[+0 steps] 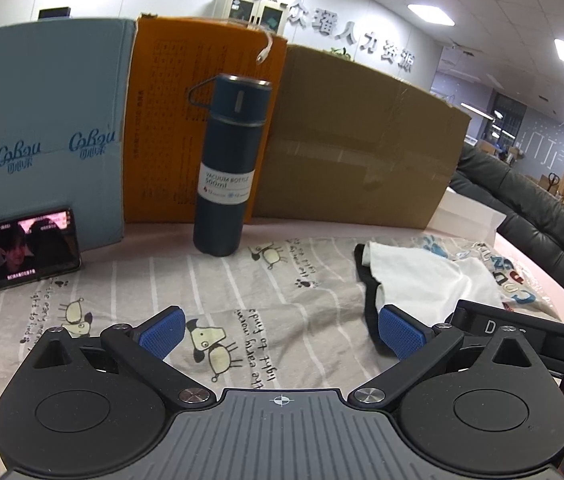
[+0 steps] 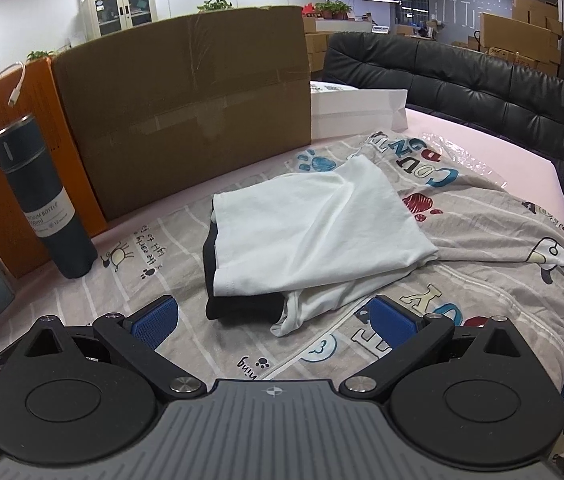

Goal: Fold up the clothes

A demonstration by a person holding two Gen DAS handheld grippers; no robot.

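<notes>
A folded white garment (image 2: 314, 232) lies on top of a folded black garment (image 2: 242, 306) on the patterned grey sheet (image 2: 494, 280). In the left wrist view the white garment (image 1: 434, 276) and the black garment's edge (image 1: 370, 304) lie at the right. My left gripper (image 1: 282, 330) is open above the sheet (image 1: 202, 280), left of the pile, holding nothing. My right gripper (image 2: 274, 322) is open just in front of the pile's near edge, with nothing between its fingers.
A dark blue vacuum bottle (image 1: 230, 164) stands upright at the back, before an orange box (image 1: 162, 128), a blue box (image 1: 42, 120) and a brown cardboard box (image 2: 186, 108). A phone (image 1: 18, 250) leans at left. A black sofa (image 2: 482, 92) borders the right.
</notes>
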